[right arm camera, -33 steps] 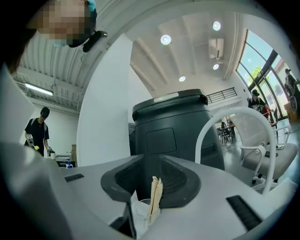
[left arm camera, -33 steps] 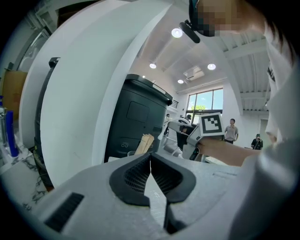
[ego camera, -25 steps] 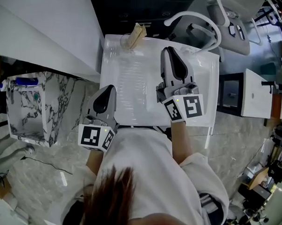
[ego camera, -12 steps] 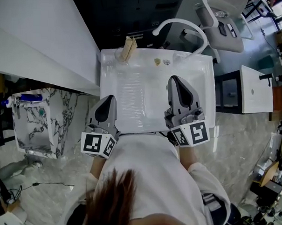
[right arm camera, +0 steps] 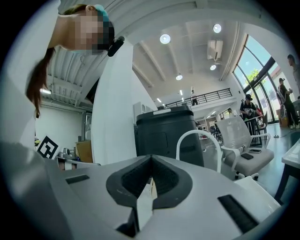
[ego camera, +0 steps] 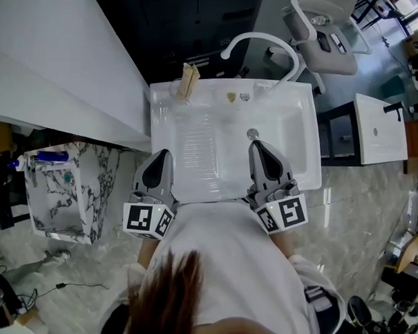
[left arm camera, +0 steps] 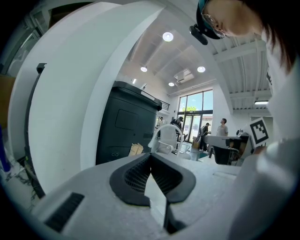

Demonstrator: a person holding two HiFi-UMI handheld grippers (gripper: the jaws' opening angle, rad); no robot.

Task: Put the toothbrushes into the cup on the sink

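A white sink (ego camera: 196, 138) with an arched faucet (ego camera: 263, 44) lies in front of me in the head view. At its far left corner stands a clear cup (ego camera: 178, 90) with pale wooden toothbrushes (ego camera: 188, 80) sticking out of it. They also show far off in the left gripper view as toothbrushes (left arm camera: 136, 149) beside the faucet (left arm camera: 164, 136). My left gripper (ego camera: 161, 155) hovers at the sink's near left edge, shut and empty. My right gripper (ego camera: 257, 145) is over the near right part of the basin, just this side of the drain (ego camera: 252, 134), also shut with nothing held.
Two small items (ego camera: 238, 96) sit on the sink's back rim. A white wall (ego camera: 54, 59) runs along the left, a marble-patterned stand (ego camera: 59, 184) below it. A black cabinet (ego camera: 194, 24) stands behind the sink, a chair (ego camera: 325, 43) and a white table (ego camera: 376, 129) to the right.
My right gripper has drawn back from the middle of the sink toward its near edge. The left gripper has stayed in place. The cup and toothbrushes have not moved.
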